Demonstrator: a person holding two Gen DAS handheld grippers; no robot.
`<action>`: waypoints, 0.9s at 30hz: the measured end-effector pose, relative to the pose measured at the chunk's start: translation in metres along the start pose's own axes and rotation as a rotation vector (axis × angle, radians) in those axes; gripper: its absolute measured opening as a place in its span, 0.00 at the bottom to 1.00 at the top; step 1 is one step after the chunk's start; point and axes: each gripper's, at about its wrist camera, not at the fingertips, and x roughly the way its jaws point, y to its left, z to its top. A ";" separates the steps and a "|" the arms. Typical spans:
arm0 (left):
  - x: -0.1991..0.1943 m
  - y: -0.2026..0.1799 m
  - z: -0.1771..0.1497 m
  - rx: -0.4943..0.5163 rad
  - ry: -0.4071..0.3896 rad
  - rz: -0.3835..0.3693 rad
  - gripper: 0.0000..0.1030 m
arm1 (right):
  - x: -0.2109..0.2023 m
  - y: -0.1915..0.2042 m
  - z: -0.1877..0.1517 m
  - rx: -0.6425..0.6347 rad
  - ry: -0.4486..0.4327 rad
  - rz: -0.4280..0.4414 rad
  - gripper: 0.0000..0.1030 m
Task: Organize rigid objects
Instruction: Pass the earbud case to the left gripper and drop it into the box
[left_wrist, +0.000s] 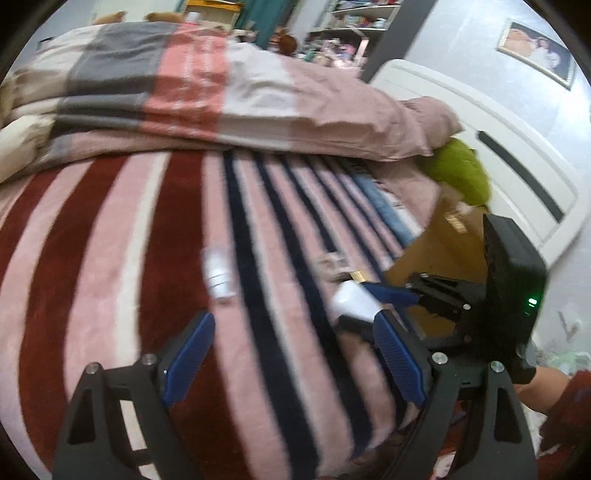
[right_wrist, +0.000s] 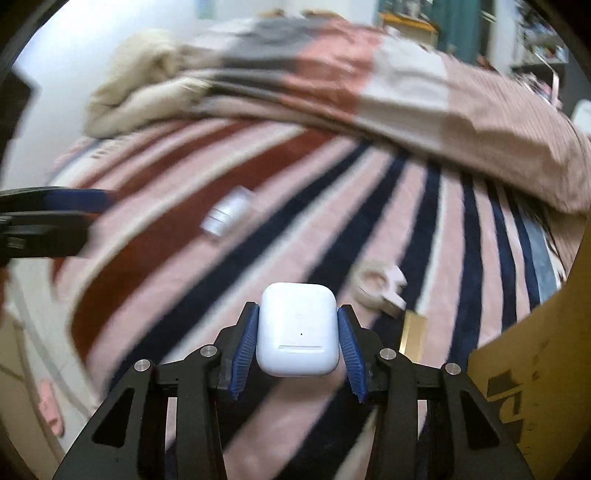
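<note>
My right gripper (right_wrist: 298, 325) is shut on a white earbud case (right_wrist: 297, 328) and holds it above the striped blanket (right_wrist: 258, 221). The case also shows in the left wrist view (left_wrist: 354, 301), between the right gripper's blue fingers. My left gripper (left_wrist: 291, 345) is open and empty above the blanket (left_wrist: 110, 240). A small white bottle (left_wrist: 218, 275) lies on its side ahead of it; it also shows in the right wrist view (right_wrist: 228, 216). A pale ring-shaped piece (right_wrist: 380, 288) and a gold bar (right_wrist: 413, 330) lie on the blanket right of the case.
A brown cardboard box (right_wrist: 535, 369) stands at the right; it also shows in the left wrist view (left_wrist: 443, 243). A folded quilt (left_wrist: 221, 85) is piled at the back of the bed. A green cloth (left_wrist: 461, 170) lies by the white headboard (left_wrist: 517, 147).
</note>
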 end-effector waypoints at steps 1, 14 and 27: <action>0.001 -0.006 0.005 0.008 0.000 -0.030 0.83 | -0.008 0.004 0.003 -0.009 -0.014 0.030 0.38; 0.020 -0.111 0.071 0.160 0.036 -0.229 0.31 | -0.114 -0.005 0.031 -0.160 -0.216 0.076 0.38; 0.120 -0.233 0.118 0.315 0.269 -0.264 0.31 | -0.158 -0.127 0.004 -0.005 -0.155 -0.049 0.38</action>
